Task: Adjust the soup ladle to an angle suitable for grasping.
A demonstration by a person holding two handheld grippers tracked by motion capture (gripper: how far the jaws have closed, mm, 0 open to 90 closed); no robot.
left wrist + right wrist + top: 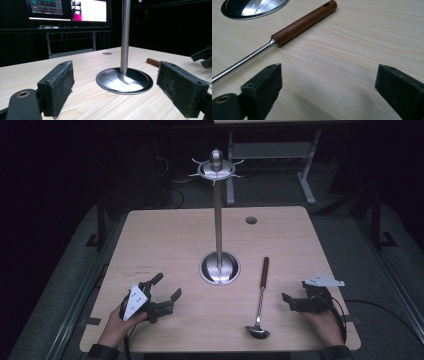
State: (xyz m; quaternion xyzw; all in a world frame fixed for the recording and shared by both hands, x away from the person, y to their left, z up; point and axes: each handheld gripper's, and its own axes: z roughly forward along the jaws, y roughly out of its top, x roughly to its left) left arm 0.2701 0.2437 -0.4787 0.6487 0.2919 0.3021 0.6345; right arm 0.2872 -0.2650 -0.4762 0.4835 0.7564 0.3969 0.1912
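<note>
Pale wood table [165, 235], two handheld grippers, one ladle.
Ladle [260, 302] with brown wooden handle lies flat between steel stand [218, 225] and right gripper [289, 301], just beside the latter; right gripper jaws spread, empty. Left gripper [167, 287] jaws likewise spread, empty, facing the stand's base.

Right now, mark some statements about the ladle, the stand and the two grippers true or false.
1. The ladle lies flat on the table. True.
2. The right gripper is clamped on the ladle's wooden handle. False: its jaws stand open with bare table between them, and the handle lies ahead of them.
3. The metal stand is upright near the table's middle. True.
4. The ladle hangs from a hook at the stand's top. False: it lies on the table.
5. The left gripper has open jaws that hold nothing. True.
</note>
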